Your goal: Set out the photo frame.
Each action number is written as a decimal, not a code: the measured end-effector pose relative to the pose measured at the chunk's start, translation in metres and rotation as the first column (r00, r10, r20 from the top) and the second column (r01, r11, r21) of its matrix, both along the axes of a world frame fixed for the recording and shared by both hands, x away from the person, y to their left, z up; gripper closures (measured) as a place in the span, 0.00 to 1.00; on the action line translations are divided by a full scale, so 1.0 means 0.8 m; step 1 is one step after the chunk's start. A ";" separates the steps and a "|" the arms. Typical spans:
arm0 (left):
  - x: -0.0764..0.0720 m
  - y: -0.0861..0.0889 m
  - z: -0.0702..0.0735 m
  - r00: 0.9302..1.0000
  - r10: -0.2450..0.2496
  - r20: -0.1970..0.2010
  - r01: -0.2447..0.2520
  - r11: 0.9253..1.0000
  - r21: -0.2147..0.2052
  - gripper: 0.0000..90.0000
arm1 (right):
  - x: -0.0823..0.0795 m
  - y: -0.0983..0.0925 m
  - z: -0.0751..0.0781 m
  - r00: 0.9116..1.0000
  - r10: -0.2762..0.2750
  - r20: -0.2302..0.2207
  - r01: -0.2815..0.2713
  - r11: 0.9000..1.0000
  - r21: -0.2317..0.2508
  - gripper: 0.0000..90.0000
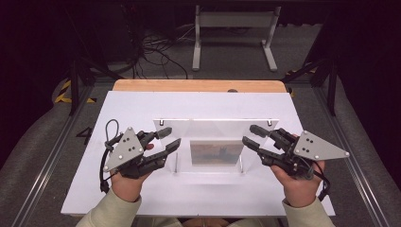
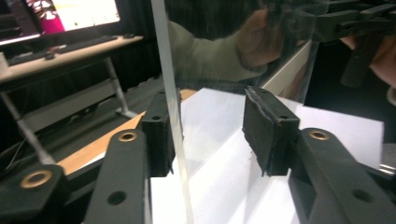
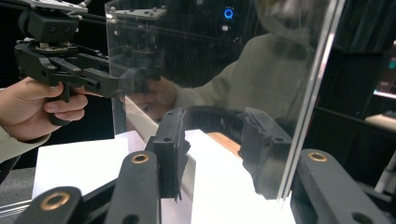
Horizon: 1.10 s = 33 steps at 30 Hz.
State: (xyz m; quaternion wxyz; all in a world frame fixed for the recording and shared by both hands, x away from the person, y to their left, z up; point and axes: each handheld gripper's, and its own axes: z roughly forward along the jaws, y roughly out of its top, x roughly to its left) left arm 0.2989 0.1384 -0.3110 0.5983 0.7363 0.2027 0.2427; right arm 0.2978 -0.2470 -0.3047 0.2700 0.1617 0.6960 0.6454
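High view: the clear acrylic panel (image 1: 215, 137) is standing mid-table between both grippers. Left gripper (image 1: 171, 139) and right gripper (image 1: 250, 135) are straddling its side edges, jaws open (pads not pressing). Risk: uneven closing is tipping it.

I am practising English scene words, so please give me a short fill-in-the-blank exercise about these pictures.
1. The clear acrylic panel stands on a ___ board.
2. The panel's edge sits between the jaws of the left gripper and the ___ gripper.
3. The small picture lies ___ the two grippers.

Missing words: white; right; between
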 end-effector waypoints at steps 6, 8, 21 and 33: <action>0.013 -0.003 -0.014 1.000 0.011 -0.020 -0.011 1.000 0.014 0.54 | 0.020 0.000 -0.019 0.998 -0.028 -0.063 0.028 1.000 -0.001 0.59; 0.018 -0.003 -0.018 0.999 0.014 -0.032 -0.013 1.000 0.013 0.54 | 0.024 -0.001 -0.023 0.996 -0.028 -0.081 0.028 1.000 0.006 0.58; 0.043 0.002 -0.038 0.993 0.006 -0.116 -0.007 1.000 -0.005 0.42 | 0.041 -0.002 -0.039 0.988 -0.092 -0.125 0.091 0.996 -0.013 0.41; 0.049 0.016 -0.044 0.987 0.016 -0.162 -0.019 1.000 -0.017 0.32 | 0.050 -0.014 -0.046 0.977 -0.133 -0.165 0.130 0.991 -0.029 0.32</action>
